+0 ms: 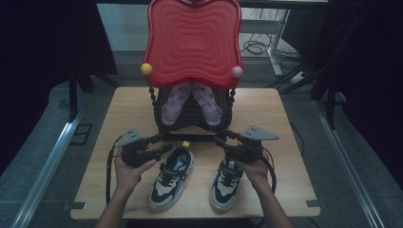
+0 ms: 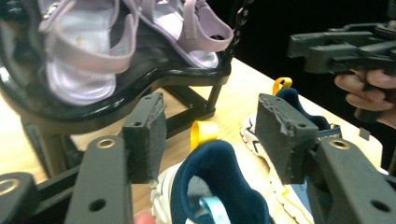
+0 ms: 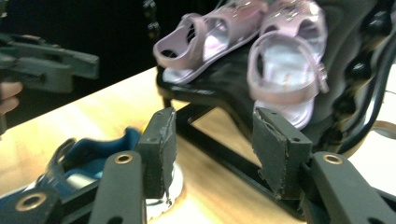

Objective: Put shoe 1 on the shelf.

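Rack (image 1: 190,124) shelf holds pair lilac sandals (image 1: 190,102).

Left tongs (image 1: 164,148) and right tongs (image 1: 222,140) low, side by side, jaws apart, nothing gripped.

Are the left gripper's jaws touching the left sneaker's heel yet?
Apart. In the left gripper view the left gripper stands open, with the left sneaker heel between its jaws and clear space beside each pad.
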